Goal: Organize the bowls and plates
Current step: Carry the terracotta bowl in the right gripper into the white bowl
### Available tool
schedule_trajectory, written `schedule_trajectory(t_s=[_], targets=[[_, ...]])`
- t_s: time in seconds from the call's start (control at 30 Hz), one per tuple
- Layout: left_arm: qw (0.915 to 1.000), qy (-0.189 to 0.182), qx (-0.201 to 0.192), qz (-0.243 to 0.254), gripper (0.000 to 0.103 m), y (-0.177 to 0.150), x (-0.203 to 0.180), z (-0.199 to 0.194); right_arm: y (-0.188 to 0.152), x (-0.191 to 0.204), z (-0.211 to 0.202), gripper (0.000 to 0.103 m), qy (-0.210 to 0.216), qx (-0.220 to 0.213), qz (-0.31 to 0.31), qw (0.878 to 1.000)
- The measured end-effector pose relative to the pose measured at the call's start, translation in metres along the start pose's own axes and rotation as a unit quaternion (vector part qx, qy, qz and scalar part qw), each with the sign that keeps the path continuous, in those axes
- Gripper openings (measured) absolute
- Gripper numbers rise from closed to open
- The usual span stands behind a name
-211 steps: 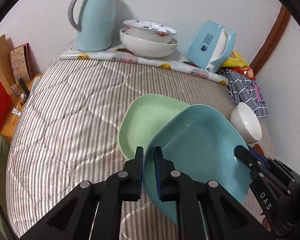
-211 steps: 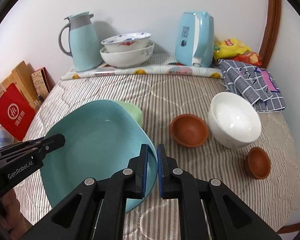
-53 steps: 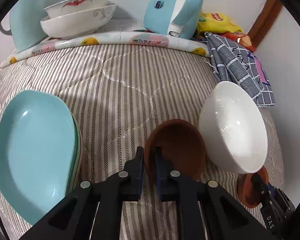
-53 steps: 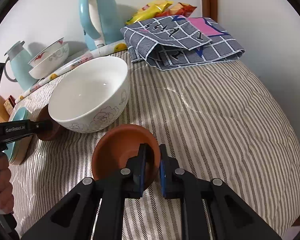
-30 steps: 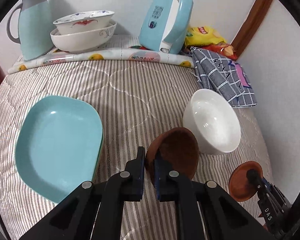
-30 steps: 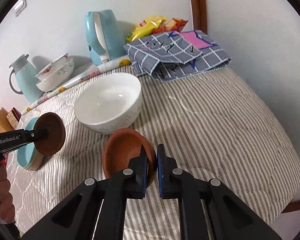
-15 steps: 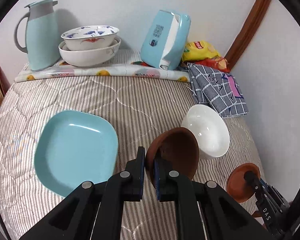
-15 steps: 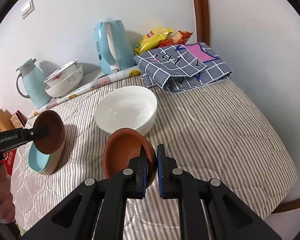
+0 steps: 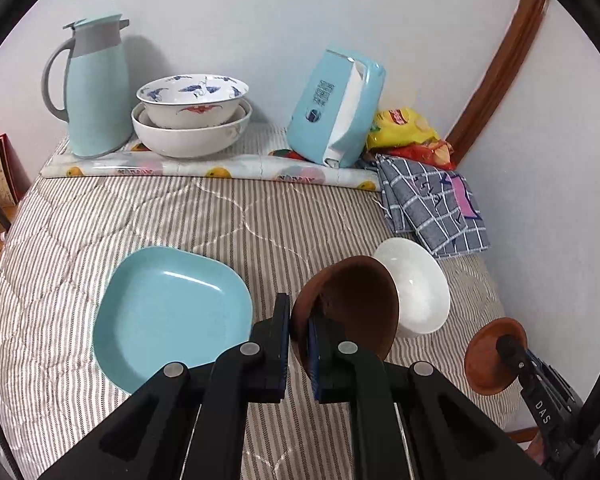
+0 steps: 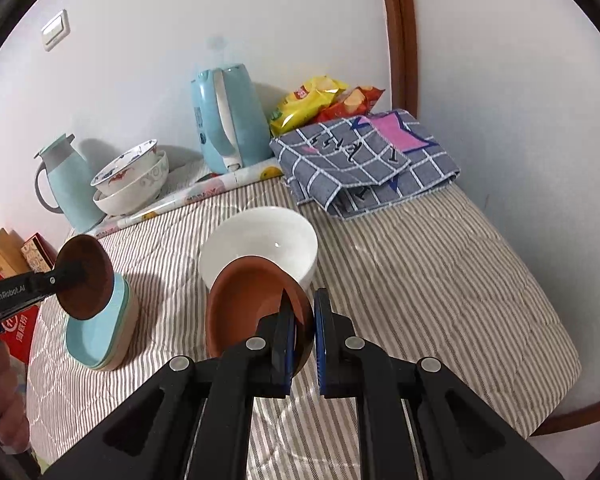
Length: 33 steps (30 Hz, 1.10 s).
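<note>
My left gripper (image 9: 299, 342) is shut on the rim of a dark brown bowl (image 9: 352, 304), held tilted in the air above the striped table. That same bowl (image 10: 85, 276) shows at the left of the right wrist view. My right gripper (image 10: 303, 334) is shut on the rim of a smaller terracotta bowl (image 10: 252, 304), also lifted; the left wrist view has this bowl (image 9: 490, 354) at the lower right. A white bowl (image 10: 260, 246) stands on the table between them. The blue plate (image 9: 168, 312) lies on a green plate (image 10: 129, 312) at the left.
At the back stand a pale blue jug (image 9: 94, 88), two stacked patterned bowls (image 9: 192, 116), a blue kettle (image 10: 230, 120), snack bags (image 10: 320, 100) and a folded checked cloth (image 10: 364, 160). A rolled printed sheet (image 9: 208, 168) lies along the back. The table's edge (image 10: 576, 400) runs at the right.
Both grippers have risen with their bowls, so the table and the plates look farther off. The grips have not changed.
</note>
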<state>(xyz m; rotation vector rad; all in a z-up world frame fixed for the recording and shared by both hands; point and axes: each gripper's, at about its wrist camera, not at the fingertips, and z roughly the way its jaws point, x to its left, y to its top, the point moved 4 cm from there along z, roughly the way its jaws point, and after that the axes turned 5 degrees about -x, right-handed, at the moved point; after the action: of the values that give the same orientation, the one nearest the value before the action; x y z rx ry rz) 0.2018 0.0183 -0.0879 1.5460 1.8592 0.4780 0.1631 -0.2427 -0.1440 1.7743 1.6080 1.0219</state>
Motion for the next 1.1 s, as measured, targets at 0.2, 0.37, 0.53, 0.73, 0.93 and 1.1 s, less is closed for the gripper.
schedule_trajectory(t_s=[0.2,0.37,0.53,0.73,0.93,1.1], targets=[[0.9998,0.010,-0.008,-0.017,0.008,0.007,0.014,0.000,0.016,0.005,0.009,0.009,0.002,-0.002,-0.011,1.000],[0.9994,0.019,-0.011,-0.027,0.008,0.016,0.025,0.005,0.029,0.010,0.020,0.009,-0.003,-0.003,-0.018,1.000],[0.9991,0.021,-0.010,-0.036,0.008,0.023,0.032,0.013,0.037,0.015,0.034,0.009,-0.002,0.001,-0.020,1.000],[0.9991,0.025,-0.011,-0.034,0.008,0.031,0.037,0.024,0.041,0.027,0.062,0.009,0.003,0.018,-0.033,0.999],[0.9987,0.031,0.000,-0.040,0.008,0.031,0.046,0.042,0.037,0.034,0.094,0.009,0.001,0.045,-0.047,0.998],[0.9981,0.034,0.002,-0.051,0.009,0.035,0.056,0.052,0.033,0.036,0.116,0.009,-0.002,0.065,-0.053,0.996]])
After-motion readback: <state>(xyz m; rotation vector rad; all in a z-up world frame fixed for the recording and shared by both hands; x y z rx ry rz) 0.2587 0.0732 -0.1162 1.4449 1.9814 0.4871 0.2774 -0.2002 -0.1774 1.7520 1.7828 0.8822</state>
